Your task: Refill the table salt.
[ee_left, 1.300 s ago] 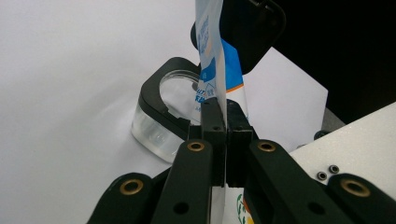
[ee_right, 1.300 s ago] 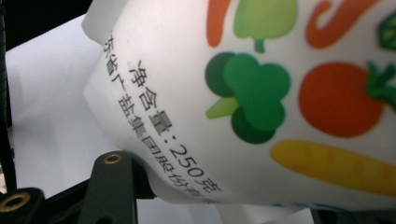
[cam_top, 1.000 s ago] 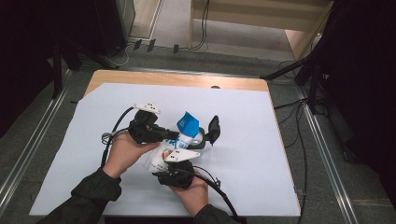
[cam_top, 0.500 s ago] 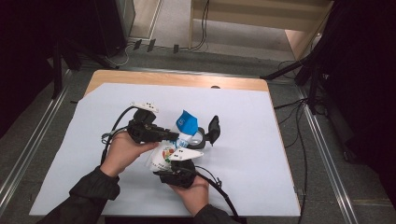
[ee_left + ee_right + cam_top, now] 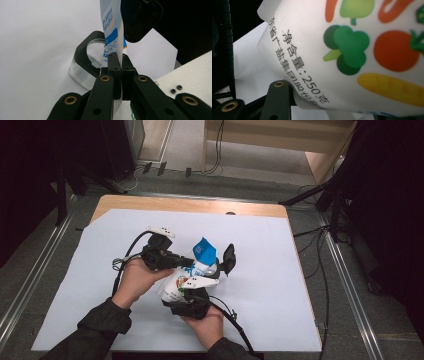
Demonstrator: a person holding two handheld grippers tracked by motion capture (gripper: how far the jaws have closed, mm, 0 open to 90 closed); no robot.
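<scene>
A white bag printed with vegetables, its top blue, is held up over the middle of the white sheet. My left gripper comes in from the left and is shut on the bag's flat blue-and-white top edge, with the pads pinched together on it. My right gripper reaches up from the near side with the bag's body between its jaws. Those jaws have just been opening a little. One finger still lies against the bag's lower edge.
A white sheet covers most of the wooden table. A black object stands just right of the bag. A black piece with a clear curved rim lies on the sheet beyond the bag. Cables trail from both grippers.
The left hand has shifted slightly with the bag's top. The right hand has kept still.
</scene>
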